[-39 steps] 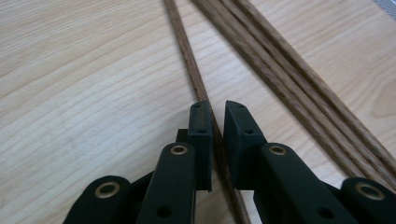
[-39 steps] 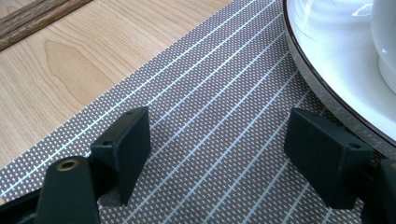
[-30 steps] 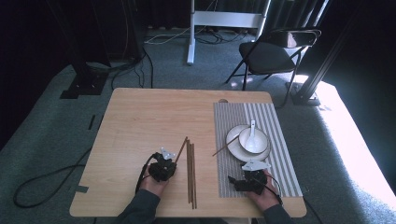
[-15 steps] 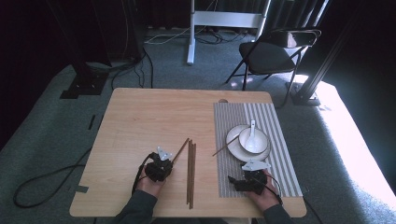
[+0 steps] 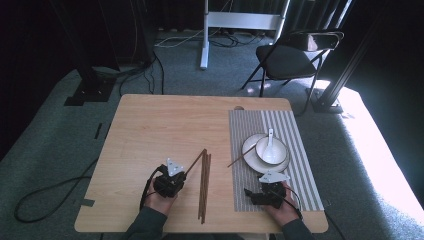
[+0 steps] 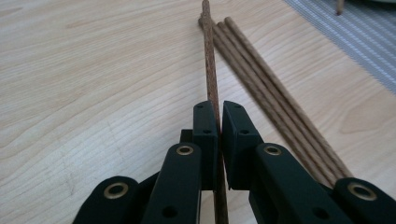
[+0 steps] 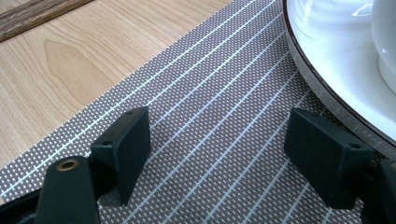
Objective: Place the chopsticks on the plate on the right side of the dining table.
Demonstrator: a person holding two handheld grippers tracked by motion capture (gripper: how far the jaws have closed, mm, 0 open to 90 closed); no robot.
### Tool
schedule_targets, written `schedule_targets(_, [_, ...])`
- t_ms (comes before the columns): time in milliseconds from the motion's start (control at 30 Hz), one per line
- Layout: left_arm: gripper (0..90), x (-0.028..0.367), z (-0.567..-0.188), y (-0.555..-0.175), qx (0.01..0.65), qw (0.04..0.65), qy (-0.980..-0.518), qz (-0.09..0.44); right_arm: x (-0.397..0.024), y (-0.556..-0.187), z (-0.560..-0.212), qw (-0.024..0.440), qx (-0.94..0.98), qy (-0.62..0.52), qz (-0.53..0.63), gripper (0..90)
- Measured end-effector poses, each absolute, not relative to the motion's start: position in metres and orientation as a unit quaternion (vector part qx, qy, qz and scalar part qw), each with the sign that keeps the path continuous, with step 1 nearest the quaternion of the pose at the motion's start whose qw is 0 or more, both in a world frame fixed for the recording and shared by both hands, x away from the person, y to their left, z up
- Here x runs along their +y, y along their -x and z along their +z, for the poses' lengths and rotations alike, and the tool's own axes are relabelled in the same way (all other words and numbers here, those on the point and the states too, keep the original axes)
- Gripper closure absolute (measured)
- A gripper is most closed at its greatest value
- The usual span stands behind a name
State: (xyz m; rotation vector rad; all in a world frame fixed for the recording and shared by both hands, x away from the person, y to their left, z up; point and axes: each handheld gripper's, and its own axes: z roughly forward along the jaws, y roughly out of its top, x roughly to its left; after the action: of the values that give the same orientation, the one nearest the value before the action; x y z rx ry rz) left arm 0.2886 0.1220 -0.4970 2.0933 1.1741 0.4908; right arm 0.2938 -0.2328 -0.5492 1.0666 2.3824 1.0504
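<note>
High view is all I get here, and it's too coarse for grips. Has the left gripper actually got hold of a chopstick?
Observer: Yes. In the left gripper view, the left gripper is shut on one chopstick, which runs straight out between the pads.
Operator: And the other chopsticks?
Observer: Three chopsticks lie side by side on the table, just beside the held one.
Operator: Is the right gripper holding anything?
Observer: No. The right gripper is open over the striped placemat, with the plate rim beside one jaw.
</note>
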Motion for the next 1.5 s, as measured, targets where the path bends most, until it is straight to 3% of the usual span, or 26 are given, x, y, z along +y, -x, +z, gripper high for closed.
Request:
schedule_targets(667, [85.2,0.107,-0.495,-0.257,0.362,0.373,-0.840,0.155,-0.233,-0.294,-0.549,0.163,0.835,-0.374,0.368,22.1])
schedule_targets(1500, [85.2,0.092,-0.493,-0.252,0.324,0.383,-0.852,0.151,-0.233,-0.294,-0.549,0.163,0.836,-0.374,0.368,22.1])
